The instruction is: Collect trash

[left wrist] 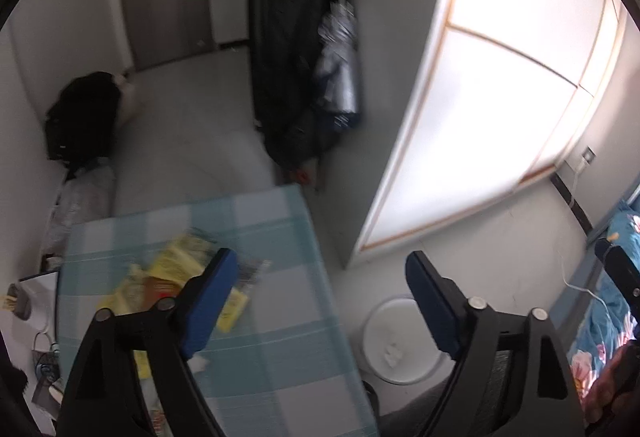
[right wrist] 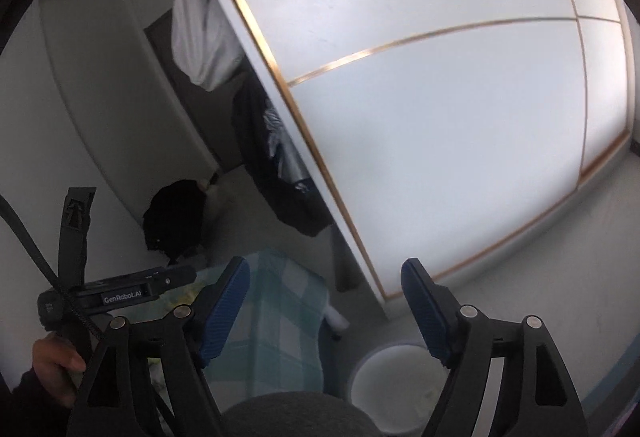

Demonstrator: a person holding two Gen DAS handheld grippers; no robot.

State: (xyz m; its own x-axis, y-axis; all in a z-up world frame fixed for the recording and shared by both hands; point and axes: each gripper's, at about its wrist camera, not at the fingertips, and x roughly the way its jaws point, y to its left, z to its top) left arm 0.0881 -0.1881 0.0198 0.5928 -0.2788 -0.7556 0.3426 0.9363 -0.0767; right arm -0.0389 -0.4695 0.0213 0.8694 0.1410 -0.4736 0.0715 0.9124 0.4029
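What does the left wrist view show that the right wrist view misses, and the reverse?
Only the left wrist view shows the yellow wrappers on the checked tablecloth, clutter left of the table, and the floral bedding. Only the right wrist view shows the left hand-held gripper from outside and the hand holding it. Both show the white bin, the wardrobe door, the black bag, hanging clothes, and open, empty jaws; the right hand-held gripper holds nothing.

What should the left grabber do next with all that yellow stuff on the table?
Probably lower the open left gripper onto the yellow wrappers on the checked table, since both grippers are empty and the white bin waits beside it.
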